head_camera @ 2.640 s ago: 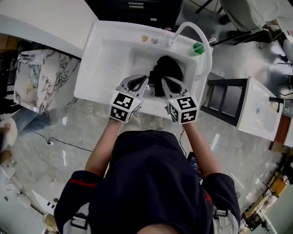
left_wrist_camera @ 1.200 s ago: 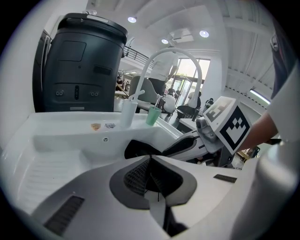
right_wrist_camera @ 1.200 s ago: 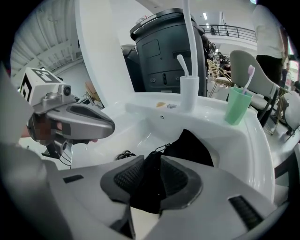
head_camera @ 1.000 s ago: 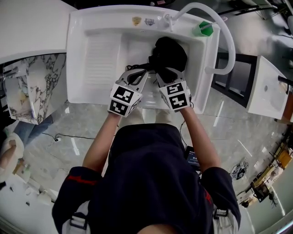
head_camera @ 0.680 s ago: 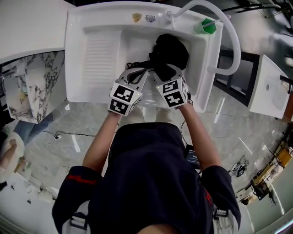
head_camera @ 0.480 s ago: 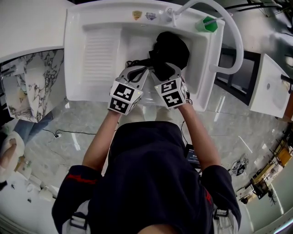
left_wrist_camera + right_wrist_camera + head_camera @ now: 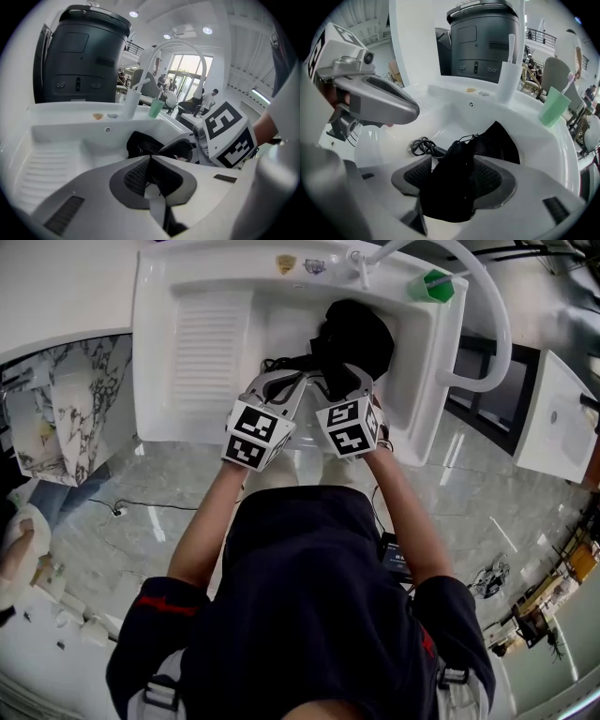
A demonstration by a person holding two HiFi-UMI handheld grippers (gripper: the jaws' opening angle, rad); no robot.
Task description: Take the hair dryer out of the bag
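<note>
A black fabric bag (image 7: 354, 326) lies in the basin of the white sink (image 7: 197, 334). A coiled black cord (image 7: 423, 146) trails out of the bag's left side; the hair dryer itself is hidden. My right gripper (image 7: 452, 180) has just been opening its jaws. They stand wide apart with a fold of the bag (image 7: 457, 161) hanging loose between the pads. My left gripper (image 7: 149, 161) is shut just left of the bag (image 7: 140, 143), with only a thin dark string near its tips. Both grippers sit side by side at the basin's near edge, left gripper (image 7: 298, 381) and right gripper (image 7: 337, 381).
A green cup (image 7: 431, 284) stands on the sink's back right corner, and a white curved faucet hose (image 7: 492, 329) arches over the right side. The ribbed drainboard (image 7: 211, 329) lies left of the basin. A dark cylindrical machine (image 7: 485, 37) stands behind the sink.
The right gripper's jaws have spread apart around the bag's fabric, and its marker cube has rolled slightly. The left gripper has stayed shut in place.
</note>
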